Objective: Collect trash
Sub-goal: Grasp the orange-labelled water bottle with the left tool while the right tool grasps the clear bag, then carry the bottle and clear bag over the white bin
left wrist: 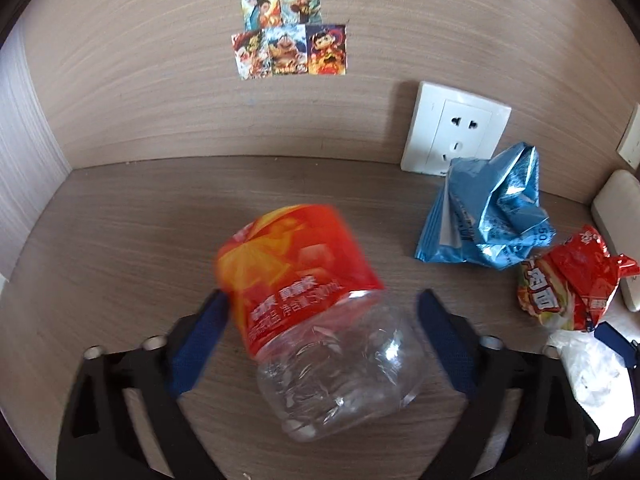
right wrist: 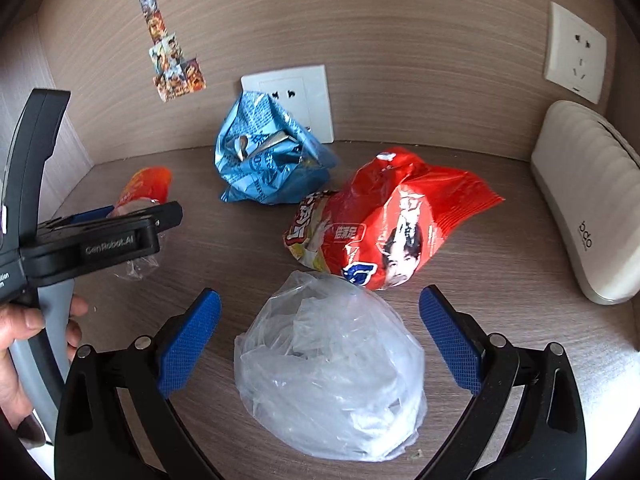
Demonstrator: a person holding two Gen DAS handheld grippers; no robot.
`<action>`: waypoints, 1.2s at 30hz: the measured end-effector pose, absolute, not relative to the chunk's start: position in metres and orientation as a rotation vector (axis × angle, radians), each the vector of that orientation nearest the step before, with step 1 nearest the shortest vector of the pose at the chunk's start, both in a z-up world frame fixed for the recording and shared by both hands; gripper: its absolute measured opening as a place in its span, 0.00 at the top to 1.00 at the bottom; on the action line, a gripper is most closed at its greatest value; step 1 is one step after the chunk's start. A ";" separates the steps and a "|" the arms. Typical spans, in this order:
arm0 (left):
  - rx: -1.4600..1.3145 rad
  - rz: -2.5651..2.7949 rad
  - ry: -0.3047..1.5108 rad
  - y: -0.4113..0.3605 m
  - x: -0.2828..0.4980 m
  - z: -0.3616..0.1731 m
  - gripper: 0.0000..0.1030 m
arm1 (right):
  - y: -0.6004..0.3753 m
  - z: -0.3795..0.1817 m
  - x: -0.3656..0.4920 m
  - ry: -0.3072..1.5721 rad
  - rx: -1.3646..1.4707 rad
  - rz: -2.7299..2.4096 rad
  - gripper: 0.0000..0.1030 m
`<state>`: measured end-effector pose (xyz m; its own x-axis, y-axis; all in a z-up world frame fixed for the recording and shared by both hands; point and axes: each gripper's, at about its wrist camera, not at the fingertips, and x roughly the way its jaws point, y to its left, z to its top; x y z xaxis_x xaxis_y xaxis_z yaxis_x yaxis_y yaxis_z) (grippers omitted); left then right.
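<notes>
A clear plastic bottle with an orange-red label [left wrist: 316,304] lies on the wooden desk between the wide-open fingers of my left gripper [left wrist: 320,344]; the left pad [left wrist: 196,348] is at its label. It shows in the right wrist view [right wrist: 144,188] behind the left gripper's body [right wrist: 104,236]. My right gripper [right wrist: 320,344] is open around a crumpled clear plastic bag [right wrist: 332,364], not touching it. A red snack wrapper [right wrist: 384,220] and a crumpled blue foil bag [right wrist: 268,156] lie beyond.
A wooden back wall carries cartoon stickers [left wrist: 288,32] and white power sockets [left wrist: 456,128] [right wrist: 576,52]. A white ribbed device [right wrist: 588,204] stands at the right. A side wall [left wrist: 24,160] closes the left.
</notes>
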<state>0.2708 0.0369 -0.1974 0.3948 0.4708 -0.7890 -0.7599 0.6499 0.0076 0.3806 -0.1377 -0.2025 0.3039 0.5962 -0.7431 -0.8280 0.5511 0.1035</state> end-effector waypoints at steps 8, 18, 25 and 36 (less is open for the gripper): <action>-0.298 0.733 0.866 0.023 0.268 -0.198 0.23 | -0.134 -0.208 0.379 0.866 -0.339 1.000 0.46; -0.211 0.613 0.795 -0.004 0.233 -0.160 0.24 | -0.150 -0.182 0.347 0.826 -0.289 1.003 0.48; -0.141 0.456 0.753 -0.018 0.204 -0.141 0.24 | -0.154 -0.159 0.311 0.761 -0.244 0.918 0.48; -0.046 0.159 0.696 -0.018 0.146 -0.126 0.25 | -0.166 -0.133 0.226 0.716 -0.101 0.646 0.48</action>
<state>0.1455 -0.0181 -0.1257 0.7561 0.1305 -0.6414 -0.1614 0.9868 0.0105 0.2259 -0.1661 -0.1325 0.5702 0.5164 -0.6389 -0.5829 0.8023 0.1282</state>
